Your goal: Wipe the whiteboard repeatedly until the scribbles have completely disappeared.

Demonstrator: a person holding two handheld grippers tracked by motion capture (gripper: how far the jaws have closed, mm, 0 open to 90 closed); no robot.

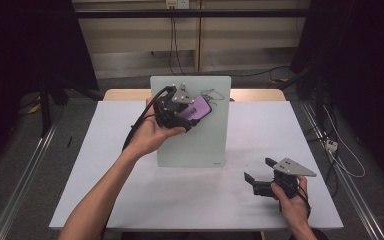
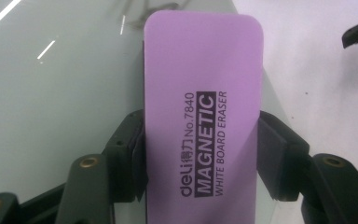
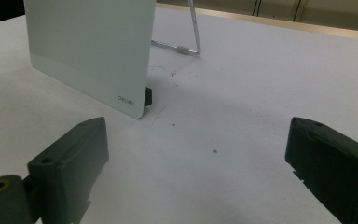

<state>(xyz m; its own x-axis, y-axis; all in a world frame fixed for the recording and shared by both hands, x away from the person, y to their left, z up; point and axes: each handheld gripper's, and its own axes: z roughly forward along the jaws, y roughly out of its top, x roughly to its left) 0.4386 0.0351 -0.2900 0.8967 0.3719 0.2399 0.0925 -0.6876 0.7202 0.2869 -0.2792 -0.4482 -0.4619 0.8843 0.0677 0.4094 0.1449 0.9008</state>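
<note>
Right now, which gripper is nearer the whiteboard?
Left. The left gripper, shut on the purple eraser, is up against the face of the whiteboard. The right gripper sits open and low over the table, off the board's lower right corner.

High view: overhead, facing forward-down on surface [image 1: 130,150]. Gripper views: close, low along jaws. All share whiteboard [image 1: 200,145], centre frame in high view.

The purple eraser [image 2: 200,116] is cut off at the left gripper view's bottom edge
</note>
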